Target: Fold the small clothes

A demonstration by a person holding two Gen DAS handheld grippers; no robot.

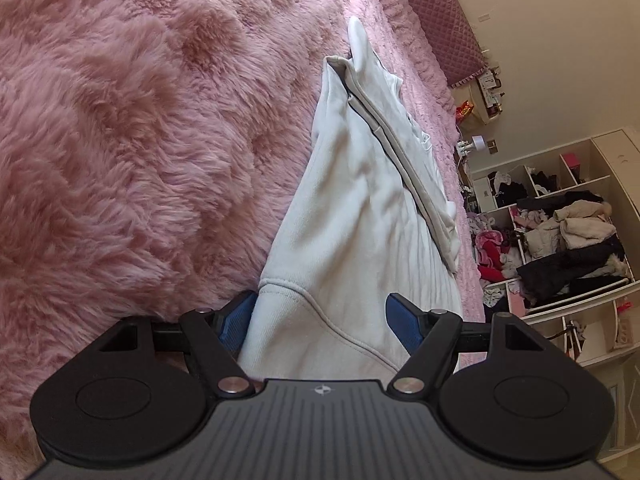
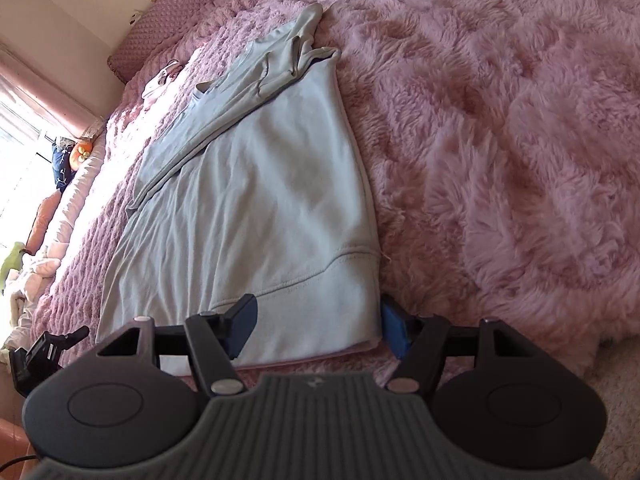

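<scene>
In the left wrist view, the pale cream, soft cotton garment (image 1: 360, 208) lies stretched out on the fluffy pink fur blanket (image 1: 120, 140) of the bed, with its hem end close to the camera and its collar end far away. One long sleeve is laid along the body of the garment, so I judge that the side folds are done and the next step is to fold it in its length. The left gripper (image 1: 322, 322) stands at the hem for this reason, I think. Its blue-padded fingers (image 1: 236, 322) are wide apart, one on each side of the hem corner. The cloth lies between them but they do not press it; the left pad is just beside the folded edge, maybe touching it. Behind the bed there is a white open shelf unit (image 1: 560, 240) full of mixed clothes.

In the right wrist view, the same garment (image 2: 260, 200) looks more blue-grey because of the light. It lies flat on the blanket (image 2: 500, 120), and the other corner of the hem is near the camera. The right gripper (image 2: 318, 328) is placed there, and its fingers (image 2: 394, 326) are also wide, holding nothing. The right pad stands just outside the garment's edge on the blanket, the left pad is over the cloth. So both grippers seem ready to pinch the hem together, but neither has closed. At the far left edge a small black device (image 2: 40, 354) shows; I cannot tell what it is.
</scene>
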